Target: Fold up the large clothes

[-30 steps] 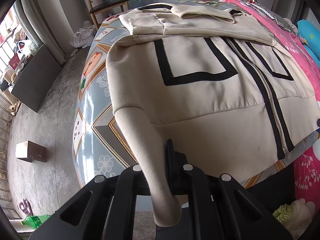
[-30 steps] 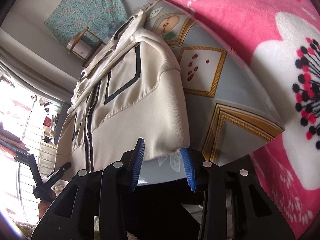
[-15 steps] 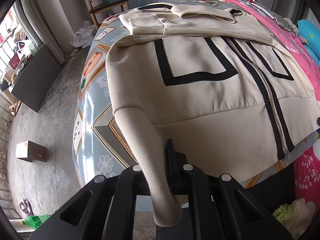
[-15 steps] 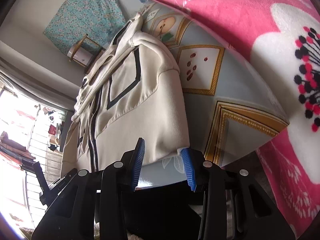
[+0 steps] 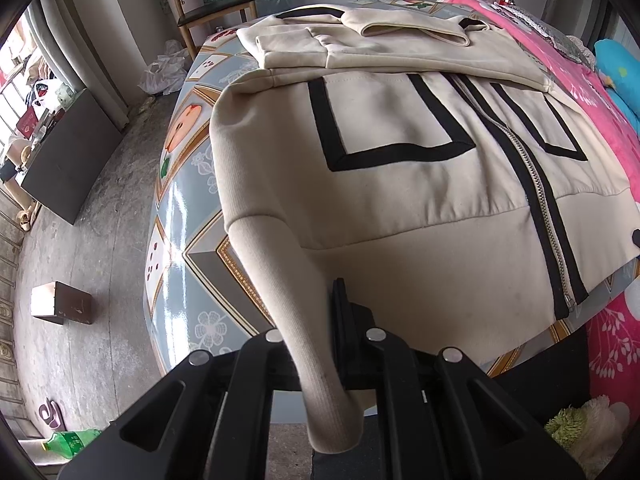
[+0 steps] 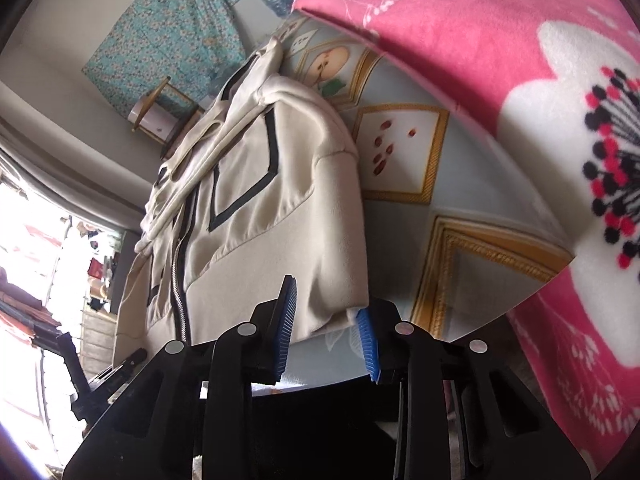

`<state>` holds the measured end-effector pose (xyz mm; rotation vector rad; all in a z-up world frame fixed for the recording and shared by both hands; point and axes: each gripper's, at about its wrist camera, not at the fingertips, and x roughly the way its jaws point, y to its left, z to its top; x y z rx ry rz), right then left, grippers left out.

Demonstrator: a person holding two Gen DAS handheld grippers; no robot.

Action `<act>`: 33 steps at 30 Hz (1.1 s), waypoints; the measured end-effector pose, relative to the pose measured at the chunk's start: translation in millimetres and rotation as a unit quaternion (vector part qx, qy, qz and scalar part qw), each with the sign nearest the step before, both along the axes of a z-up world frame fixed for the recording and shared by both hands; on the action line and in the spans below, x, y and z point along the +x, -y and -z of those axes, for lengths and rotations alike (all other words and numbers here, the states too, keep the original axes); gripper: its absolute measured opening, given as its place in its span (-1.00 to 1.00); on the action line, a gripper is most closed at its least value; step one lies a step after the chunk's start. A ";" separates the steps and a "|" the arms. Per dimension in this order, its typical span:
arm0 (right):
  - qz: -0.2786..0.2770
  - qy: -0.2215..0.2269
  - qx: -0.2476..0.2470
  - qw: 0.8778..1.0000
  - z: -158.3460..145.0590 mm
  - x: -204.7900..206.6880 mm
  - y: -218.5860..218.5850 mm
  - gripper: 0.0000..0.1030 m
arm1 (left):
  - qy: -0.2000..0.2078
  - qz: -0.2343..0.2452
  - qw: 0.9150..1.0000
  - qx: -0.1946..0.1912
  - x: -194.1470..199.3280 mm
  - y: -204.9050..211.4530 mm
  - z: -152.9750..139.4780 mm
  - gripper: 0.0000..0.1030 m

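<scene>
A cream zip-up jacket (image 5: 420,184) with black stripes lies spread on a patterned table (image 5: 176,216), its sleeves folded across the far part. My left gripper (image 5: 320,336) is shut on the jacket's near left hem corner, and the ribbed hem (image 5: 316,360) hangs down between the fingers. In the right wrist view the jacket (image 6: 264,236) shows from the other side. My right gripper (image 6: 326,320) is open, its blue pads (image 6: 286,320) on either side of the jacket's near right hem corner, not closed on it.
A pink flowered blanket (image 6: 520,80) lies on the table beside the jacket, also in the left wrist view (image 5: 592,92). A wooden chair (image 5: 208,4) stands at the far end. A dark cabinet (image 5: 64,160), small box (image 5: 60,304) and green bottle (image 5: 68,444) are on the floor at left.
My right gripper has moved forward, so the jacket's right hem corner now sits between the open pads. The left gripper holds still on the left corner.
</scene>
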<state>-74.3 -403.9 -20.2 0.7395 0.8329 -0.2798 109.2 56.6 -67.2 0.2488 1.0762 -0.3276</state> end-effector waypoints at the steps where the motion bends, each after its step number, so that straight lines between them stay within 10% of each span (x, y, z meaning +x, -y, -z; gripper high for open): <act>1: 0.009 -0.001 -0.006 1.000 -1.2 -1.4 3.0 -0.44 | 0.000 0.000 1.000 0.000 0.1 0.0 0.1 -0.83; 21: -0.018 0.039 0.046 0.998 7.7 7.6 -0.6 -0.35 | -0.001 0.000 1.000 -0.001 0.3 -0.3 0.9 -0.83; 33: -0.015 -0.007 -0.034 0.999 1.7 12.9 -6.3 -0.81 | -0.001 0.000 1.000 -0.003 0.3 -1.1 1.2 -0.83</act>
